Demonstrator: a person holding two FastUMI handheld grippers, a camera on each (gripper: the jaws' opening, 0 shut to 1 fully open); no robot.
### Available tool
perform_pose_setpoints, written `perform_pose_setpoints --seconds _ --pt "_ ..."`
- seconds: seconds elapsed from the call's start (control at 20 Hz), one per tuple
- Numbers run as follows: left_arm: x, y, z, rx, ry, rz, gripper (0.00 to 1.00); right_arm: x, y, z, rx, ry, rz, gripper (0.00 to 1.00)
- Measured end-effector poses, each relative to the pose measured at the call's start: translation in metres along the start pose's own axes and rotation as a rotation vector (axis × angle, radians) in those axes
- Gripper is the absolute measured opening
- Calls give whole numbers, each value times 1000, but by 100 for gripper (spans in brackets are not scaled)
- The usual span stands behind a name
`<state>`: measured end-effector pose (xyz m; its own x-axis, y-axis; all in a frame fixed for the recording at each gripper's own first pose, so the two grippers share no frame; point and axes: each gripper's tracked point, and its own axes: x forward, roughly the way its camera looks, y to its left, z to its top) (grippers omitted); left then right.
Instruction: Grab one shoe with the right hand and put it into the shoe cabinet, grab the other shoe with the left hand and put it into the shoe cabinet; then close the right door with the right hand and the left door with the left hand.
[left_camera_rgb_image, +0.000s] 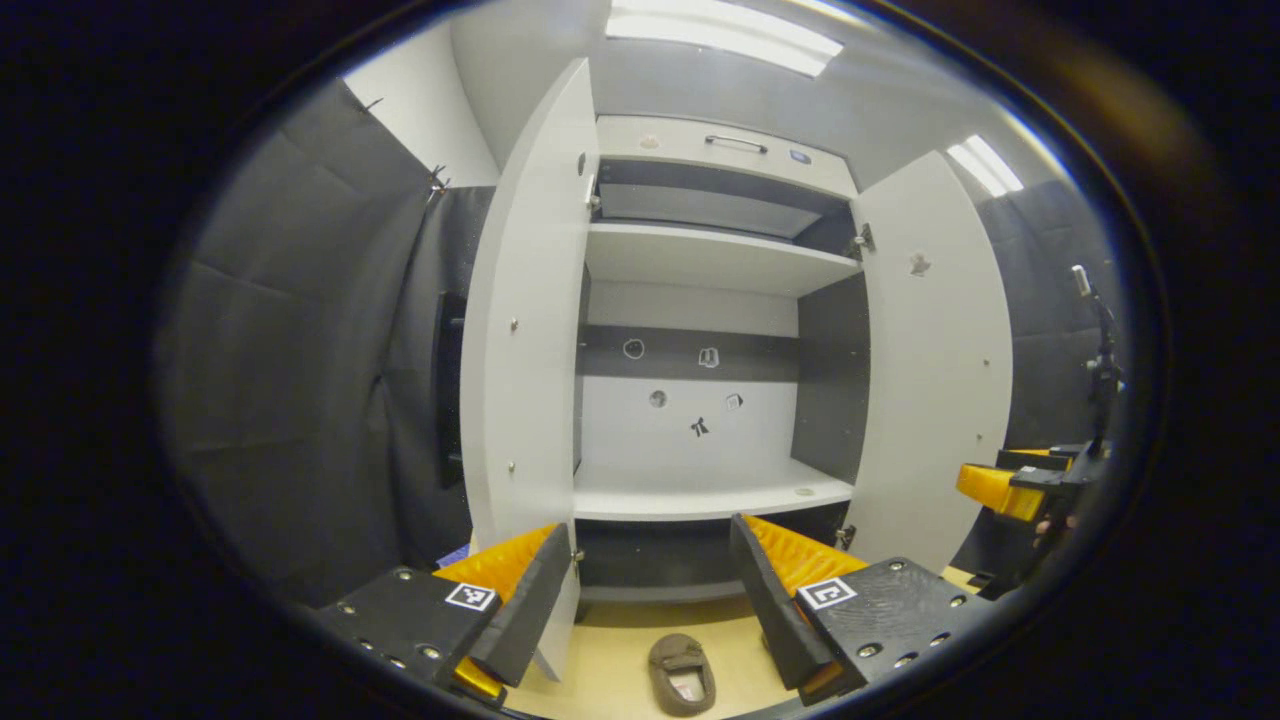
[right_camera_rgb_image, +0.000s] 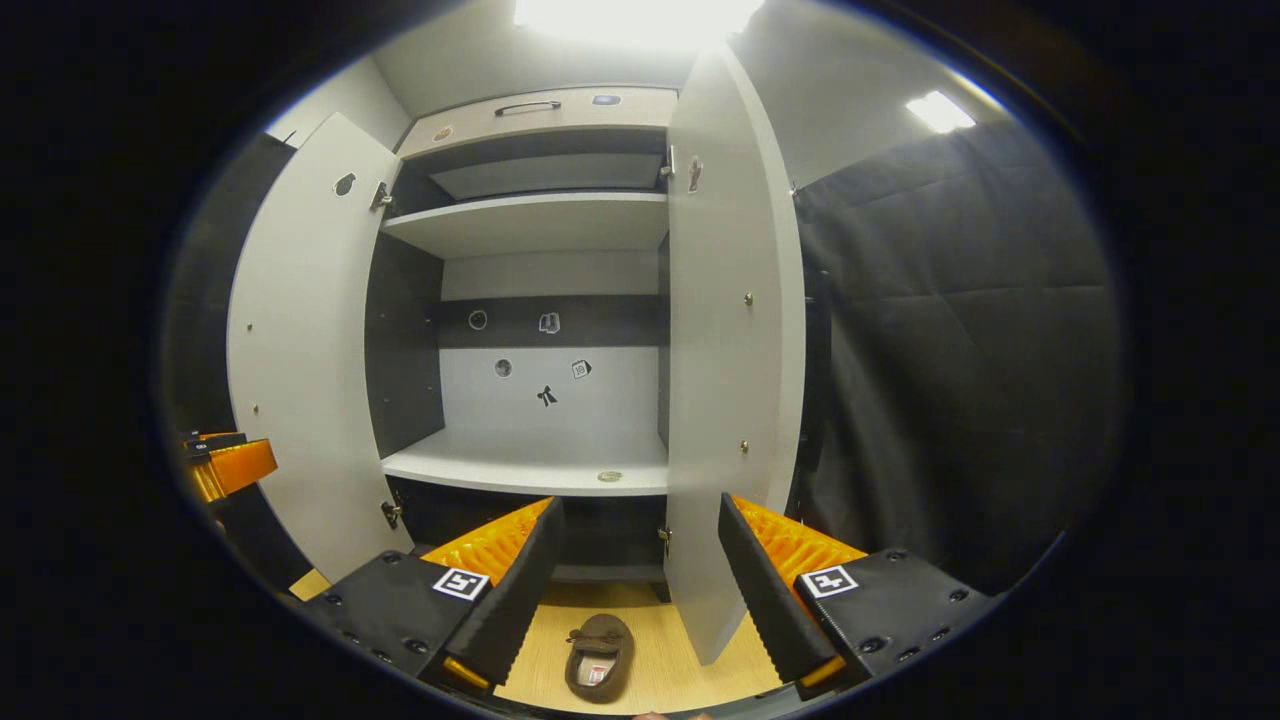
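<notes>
A brown slipper-like shoe (left_camera_rgb_image: 683, 673) lies on the light wooden floor in front of the cabinet, below and between my left gripper's (left_camera_rgb_image: 650, 585) spread fingers. My left gripper is open and holds nothing. In the right gripper view a brown shoe (right_camera_rgb_image: 599, 656) with a small bow lies on the floor, low between my right gripper's (right_camera_rgb_image: 640, 570) fingers. That gripper is open too. The white shoe cabinet (left_camera_rgb_image: 700, 490) (right_camera_rgb_image: 530, 460) stands ahead with both doors swung wide, left door (left_camera_rgb_image: 525, 330) and right door (right_camera_rgb_image: 735, 330). Its shelves are bare.
The other gripper shows at the right edge of the left gripper view (left_camera_rgb_image: 1010, 488) and at the left edge of the right gripper view (right_camera_rgb_image: 228, 465). Black cloth walls flank the cabinet. A drawer with a handle (left_camera_rgb_image: 735, 143) tops the cabinet.
</notes>
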<state>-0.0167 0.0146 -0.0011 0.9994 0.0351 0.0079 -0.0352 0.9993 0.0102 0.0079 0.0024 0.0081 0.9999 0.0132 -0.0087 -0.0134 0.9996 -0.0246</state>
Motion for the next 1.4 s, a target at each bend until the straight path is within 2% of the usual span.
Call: perform_pose_setpoints --seconds 0.25,0.3,0.35,0.7,0.95,1.15,1.3,1.4 --pt "-4 0 -3 -1 2 0 93 3 3 6 11 1 10 97" --pt "-4 0 -5 1 4 1 93 5 5 7 17 4 15 94" --pt "-5 0 -5 0 8 0 93 7 7 7 22 9 20 97" --pt "-6 4 -18 -9 35 4 93 28 27 3 25 52 65 97" --pt "-12 3 -30 6 50 -12 93 47 53 -42 -34 178 152 97" --pt "-14 0 -52 4 101 -26 93 65 75 -91 -16 280 194 97" --pt "-15 -5 -66 -6 126 -41 93 68 99 -136 11 391 275 98" --pt "-16 -8 -76 4 130 -55 93 70 106 -165 18 441 296 97"
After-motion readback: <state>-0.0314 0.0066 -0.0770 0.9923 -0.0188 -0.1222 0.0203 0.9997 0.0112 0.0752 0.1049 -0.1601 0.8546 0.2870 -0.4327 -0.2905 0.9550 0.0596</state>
